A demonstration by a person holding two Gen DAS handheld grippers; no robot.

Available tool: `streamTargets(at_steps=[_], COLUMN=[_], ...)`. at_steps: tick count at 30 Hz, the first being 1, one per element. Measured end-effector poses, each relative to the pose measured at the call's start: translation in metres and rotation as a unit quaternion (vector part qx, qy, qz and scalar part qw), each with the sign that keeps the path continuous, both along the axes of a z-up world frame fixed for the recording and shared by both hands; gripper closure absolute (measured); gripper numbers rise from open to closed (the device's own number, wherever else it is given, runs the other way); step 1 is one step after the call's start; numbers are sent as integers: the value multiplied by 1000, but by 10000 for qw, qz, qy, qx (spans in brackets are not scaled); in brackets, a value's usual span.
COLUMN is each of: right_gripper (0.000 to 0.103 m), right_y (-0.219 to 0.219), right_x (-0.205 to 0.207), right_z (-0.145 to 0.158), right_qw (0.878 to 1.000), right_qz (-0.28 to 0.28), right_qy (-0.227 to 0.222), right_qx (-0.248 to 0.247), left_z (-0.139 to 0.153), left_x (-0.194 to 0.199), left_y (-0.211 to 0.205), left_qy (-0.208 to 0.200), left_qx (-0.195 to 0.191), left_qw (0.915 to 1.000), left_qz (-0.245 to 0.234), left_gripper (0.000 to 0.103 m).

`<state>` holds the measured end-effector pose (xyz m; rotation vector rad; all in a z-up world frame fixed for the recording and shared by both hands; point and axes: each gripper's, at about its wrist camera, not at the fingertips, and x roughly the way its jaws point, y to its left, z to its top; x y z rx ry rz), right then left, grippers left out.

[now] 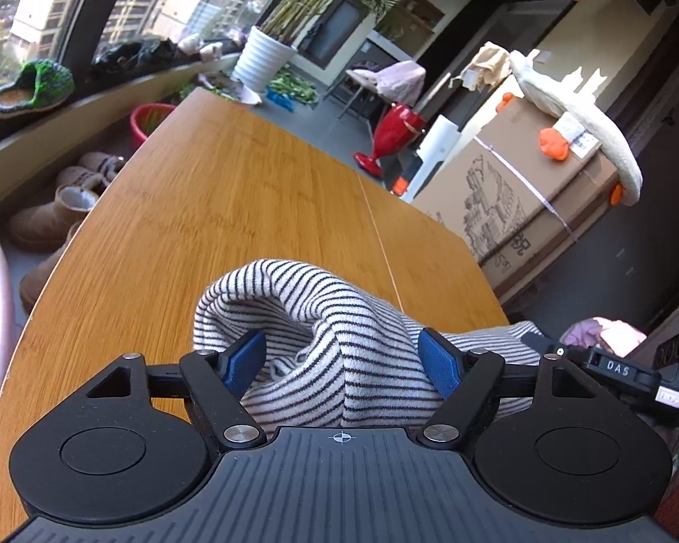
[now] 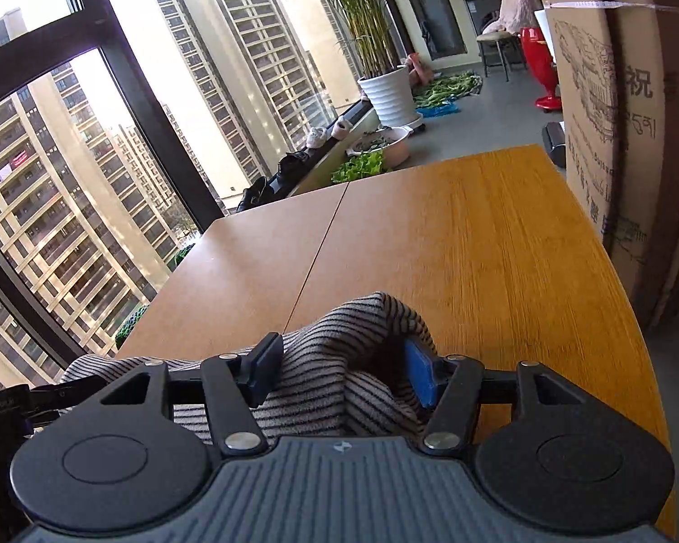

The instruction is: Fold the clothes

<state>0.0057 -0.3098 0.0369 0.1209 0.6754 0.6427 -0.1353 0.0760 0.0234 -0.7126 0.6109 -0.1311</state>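
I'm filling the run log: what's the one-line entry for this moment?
left claw: open around striped garment | right claw: open around garment | table: garment bunched

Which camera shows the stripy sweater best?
The left wrist view: the stripy sweater is bright and sharp there, bunched between the left claw fingers, trailing right. The right wrist view shows it darker, in shadow, bunched between the right claw fingers, over the wooden table.
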Motion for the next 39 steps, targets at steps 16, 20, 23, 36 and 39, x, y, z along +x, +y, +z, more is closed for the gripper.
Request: streamTargets(at_steps=[16,20,23,36,39], right_gripper=[35,35,42,69,72], right_y=[-36,-27,-13,0,15], right_x=[-22,-3,3,55,83], right_z=[0,-2,-16,-18,-11], right_qw=[9950,9902,9877,9888,9932], right_qz=[-100,-44,98,69,-17], right_qy=[865,1161,1439,1260,922], right_qx=[492,778,606,802,713], left_z=[4,5,2,-11,6], left_x=[9,9,15,90,120], left_y=[-22,-21,-13,8,11], left_qy=[459,477,560,738,426], left_qx=[878,848,494,291,585], left_qw=[9930,9923,9935,9930,9942], left_qz=[-641,-771,-854,-880,-789], left_gripper=[42,35,16,57,62])
